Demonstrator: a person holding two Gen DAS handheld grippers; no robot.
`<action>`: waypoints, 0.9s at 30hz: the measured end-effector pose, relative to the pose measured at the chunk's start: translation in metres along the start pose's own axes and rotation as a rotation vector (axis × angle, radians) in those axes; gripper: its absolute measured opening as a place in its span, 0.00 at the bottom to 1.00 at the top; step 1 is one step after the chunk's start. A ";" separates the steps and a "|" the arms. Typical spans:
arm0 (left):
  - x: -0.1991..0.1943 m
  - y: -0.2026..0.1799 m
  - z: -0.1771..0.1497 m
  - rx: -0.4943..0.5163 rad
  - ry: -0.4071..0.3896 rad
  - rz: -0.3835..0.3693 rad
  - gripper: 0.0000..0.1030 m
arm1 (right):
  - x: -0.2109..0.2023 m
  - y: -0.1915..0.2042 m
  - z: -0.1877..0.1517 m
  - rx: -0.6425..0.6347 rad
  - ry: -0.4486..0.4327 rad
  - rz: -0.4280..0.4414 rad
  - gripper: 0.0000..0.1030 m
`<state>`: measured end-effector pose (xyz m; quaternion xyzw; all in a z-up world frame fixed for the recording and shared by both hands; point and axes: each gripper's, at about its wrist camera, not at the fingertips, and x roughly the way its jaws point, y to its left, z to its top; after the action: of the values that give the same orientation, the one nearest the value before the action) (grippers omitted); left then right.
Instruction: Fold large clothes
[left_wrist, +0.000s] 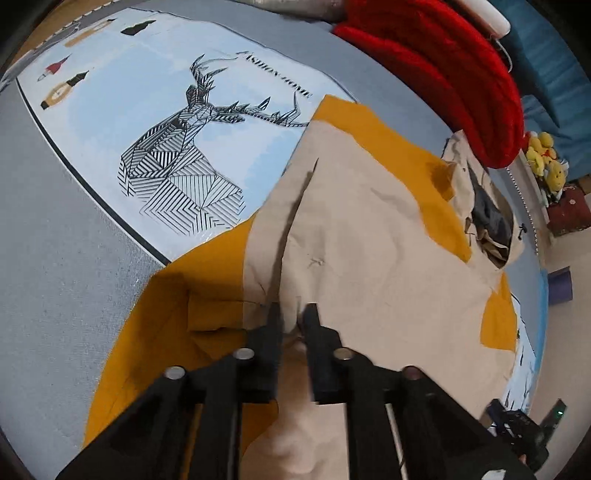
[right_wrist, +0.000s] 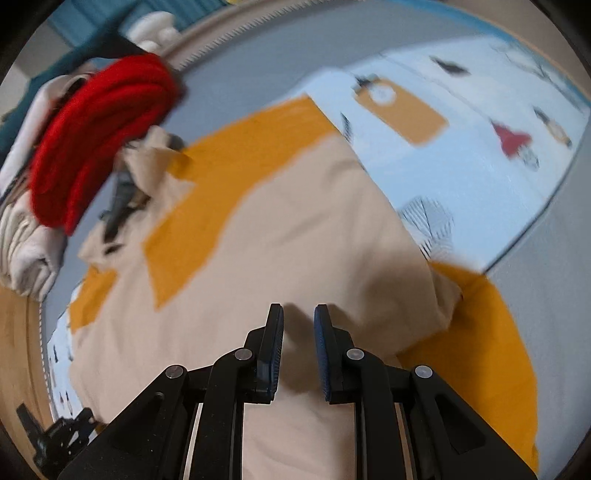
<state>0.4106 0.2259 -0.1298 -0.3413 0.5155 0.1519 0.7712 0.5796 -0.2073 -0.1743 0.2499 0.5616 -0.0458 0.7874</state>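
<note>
Your left claw (left_wrist: 293, 314) is pinched on a ridge of the garment (left_wrist: 369, 229), which lies spread on the deer-print cloth (left_wrist: 147, 122). Right claw (right_wrist: 298, 314) hangs apart above it. Tug one-handed and that fold probably skews.

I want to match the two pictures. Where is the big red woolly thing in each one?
Left wrist view: the red knit is at the top right, past the far end of the beige and orange garment.
Right wrist view: the red knit is at the upper left, blurred, again past the garment's far end.
Shared landmark: the pale blue printed cloth under the garment.
</note>
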 end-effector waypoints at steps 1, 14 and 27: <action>-0.007 -0.004 0.001 0.015 -0.022 0.008 0.06 | 0.004 -0.005 0.000 0.014 0.023 -0.011 0.18; -0.017 -0.026 0.005 0.149 -0.058 0.026 0.14 | -0.022 0.007 0.002 -0.082 -0.112 -0.070 0.18; -0.039 -0.049 -0.009 0.241 -0.128 0.027 0.15 | -0.030 0.029 -0.010 -0.244 -0.101 -0.120 0.19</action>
<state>0.4170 0.1889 -0.0790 -0.2290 0.4844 0.1207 0.8357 0.5704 -0.1833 -0.1399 0.1157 0.5367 -0.0364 0.8350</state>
